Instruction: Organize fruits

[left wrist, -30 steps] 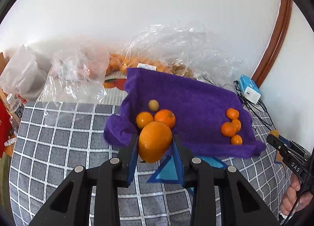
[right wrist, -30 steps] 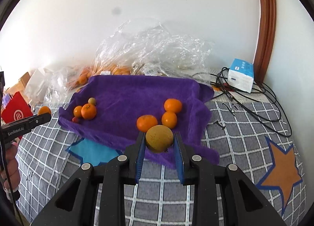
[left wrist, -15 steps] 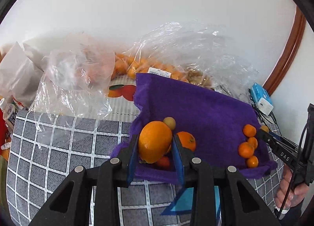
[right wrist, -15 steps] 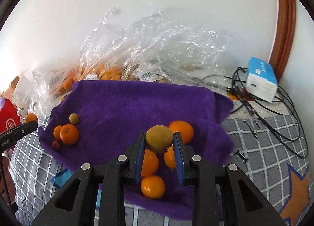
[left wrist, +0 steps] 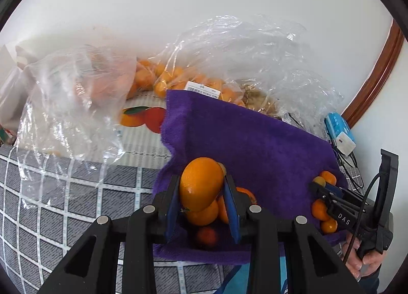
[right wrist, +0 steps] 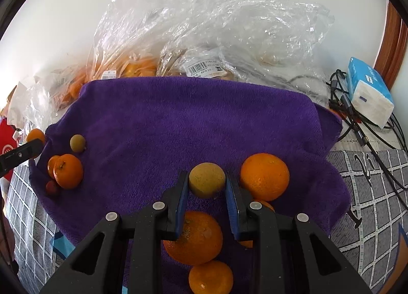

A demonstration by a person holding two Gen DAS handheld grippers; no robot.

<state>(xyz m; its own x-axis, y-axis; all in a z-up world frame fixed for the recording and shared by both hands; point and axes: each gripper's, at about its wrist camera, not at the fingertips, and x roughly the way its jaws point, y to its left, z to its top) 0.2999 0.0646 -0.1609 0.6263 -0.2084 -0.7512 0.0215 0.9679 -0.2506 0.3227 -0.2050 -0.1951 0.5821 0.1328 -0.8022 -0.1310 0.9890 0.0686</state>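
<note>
Closed tight, the left gripper (left wrist: 201, 192) clamps a large orange (left wrist: 201, 184) above the purple towel's (left wrist: 255, 146) left-hand fruit cluster; the right gripper (right wrist: 207, 186) pinches a yellow-brown fruit (right wrist: 207, 179) over oranges, with plastic bags (right wrist: 204, 28) behind.

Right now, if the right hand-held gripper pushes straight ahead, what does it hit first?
Bare purple towel, it seems, with the right hand-held gripper shut on the yellowish fruit. Beyond lie the plastic bags at the wall. Depth is uncertain.

Yellowish fruit (right wrist: 207, 180) in right gripper (right wrist: 206, 192) above purple towel (right wrist: 178, 120)
</note>
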